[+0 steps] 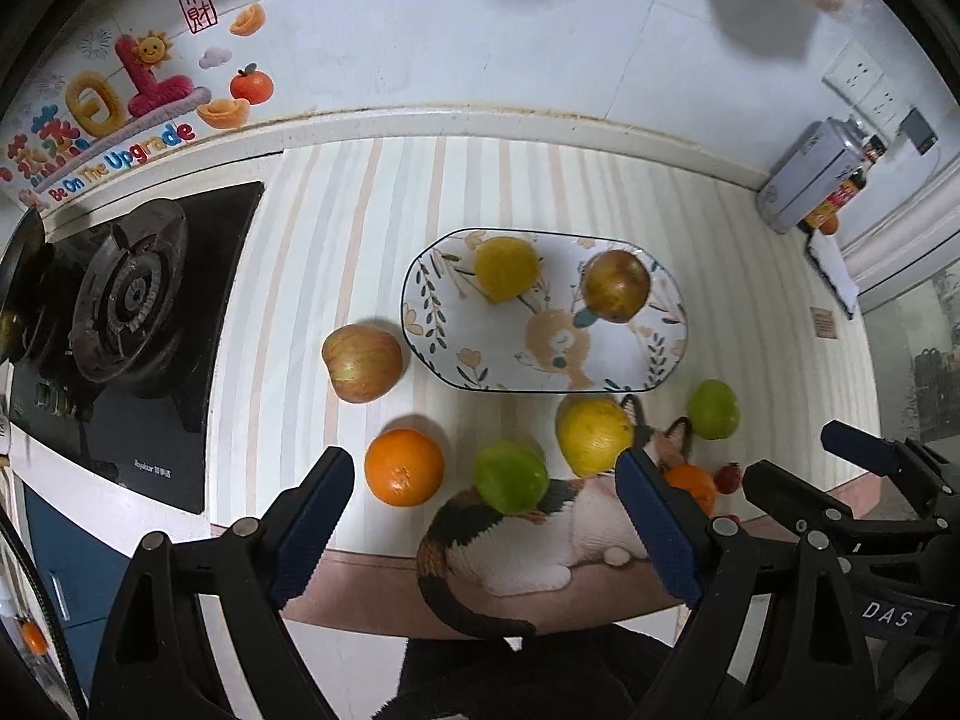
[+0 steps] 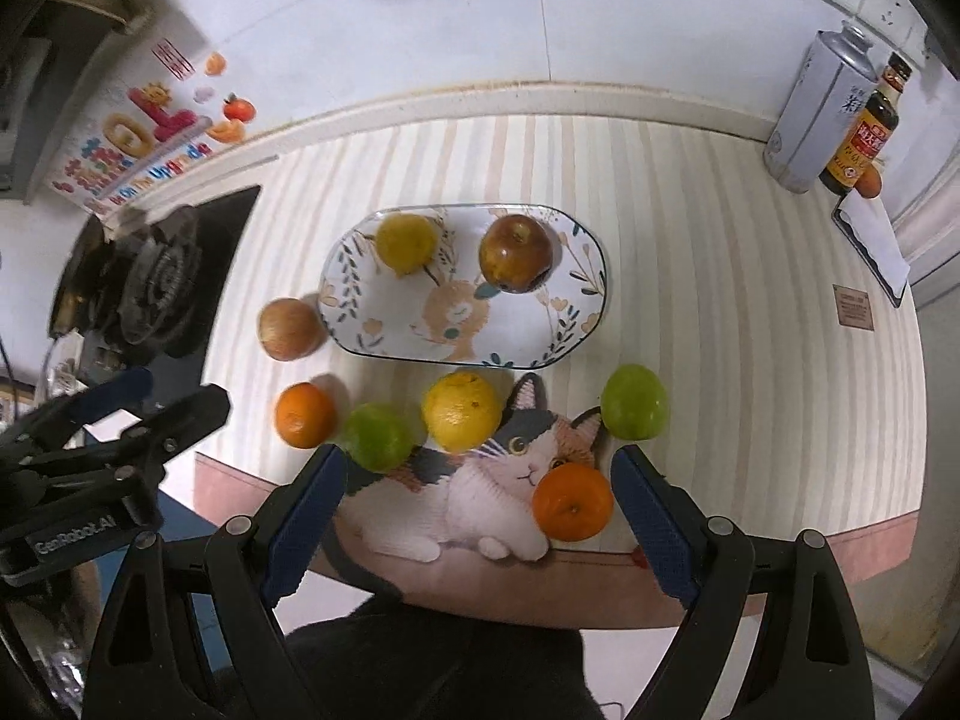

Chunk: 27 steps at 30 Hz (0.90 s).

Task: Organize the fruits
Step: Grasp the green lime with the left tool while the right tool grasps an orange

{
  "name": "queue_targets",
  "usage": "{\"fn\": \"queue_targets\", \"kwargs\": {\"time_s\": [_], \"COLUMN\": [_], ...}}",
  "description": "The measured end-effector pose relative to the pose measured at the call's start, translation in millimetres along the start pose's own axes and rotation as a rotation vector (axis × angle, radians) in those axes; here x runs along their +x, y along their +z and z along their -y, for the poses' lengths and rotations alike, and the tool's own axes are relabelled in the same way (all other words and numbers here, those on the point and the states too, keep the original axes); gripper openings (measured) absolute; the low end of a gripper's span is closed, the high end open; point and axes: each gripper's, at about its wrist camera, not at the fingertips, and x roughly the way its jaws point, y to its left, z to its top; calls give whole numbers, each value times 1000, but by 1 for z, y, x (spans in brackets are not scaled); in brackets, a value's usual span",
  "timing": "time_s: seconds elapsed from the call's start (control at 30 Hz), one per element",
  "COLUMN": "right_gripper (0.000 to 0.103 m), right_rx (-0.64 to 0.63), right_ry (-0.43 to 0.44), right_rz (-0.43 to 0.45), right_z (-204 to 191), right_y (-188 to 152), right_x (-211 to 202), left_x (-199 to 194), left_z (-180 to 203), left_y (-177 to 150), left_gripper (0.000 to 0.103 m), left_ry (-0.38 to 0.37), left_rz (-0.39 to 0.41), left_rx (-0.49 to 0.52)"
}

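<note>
An oval patterned plate (image 1: 480, 360) (image 2: 384, 336) holds a yellow lemon (image 1: 506, 267) (image 2: 406, 242) and a brownish apple (image 1: 617, 284) (image 2: 516, 252). On the striped mat beside it lie a red-yellow apple (image 1: 362, 363) (image 2: 289, 328), an orange (image 1: 404, 467) (image 2: 304, 414), a green lime (image 1: 510, 476) (image 2: 378, 437), a yellow lemon (image 1: 594, 435) (image 2: 461, 411), a second lime (image 1: 712, 408) (image 2: 634, 402) and a second orange (image 1: 693, 483) (image 2: 573, 502). My left gripper (image 1: 486, 540) is open and empty, above the near edge. My right gripper (image 2: 480, 528) is open and empty, the second orange just inside its right finger (image 2: 654, 528).
A gas stove (image 1: 129, 312) (image 2: 150, 276) sits at the left. A metal can (image 1: 810, 174) (image 2: 816, 114) and sauce bottle (image 2: 864, 132) stand at the back right by the wall. A cat picture (image 2: 516, 480) is printed on the mat's near edge.
</note>
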Motion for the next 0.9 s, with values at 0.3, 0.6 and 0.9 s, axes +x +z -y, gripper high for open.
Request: {"fn": "queue_targets", "kwargs": {"time_s": [0.3,0.6,0.9], "right_gripper": [92,92,89], "right_rx": [108,316,406], "right_ry": [24,58,81], "right_rz": [-50,-293,-339], "right_z": [33,97,115], "right_y": [-10,-44,-59], "right_x": [16,124,165], "left_x": [-8,91,163], "left_z": [-2,-2,-1], "left_y": [-5,-18,-29], "left_gripper": [89,102,101], "left_ry": [-14,75,76], "left_rz": [9,-182,-296], "left_rx": [-15,32,24]}}
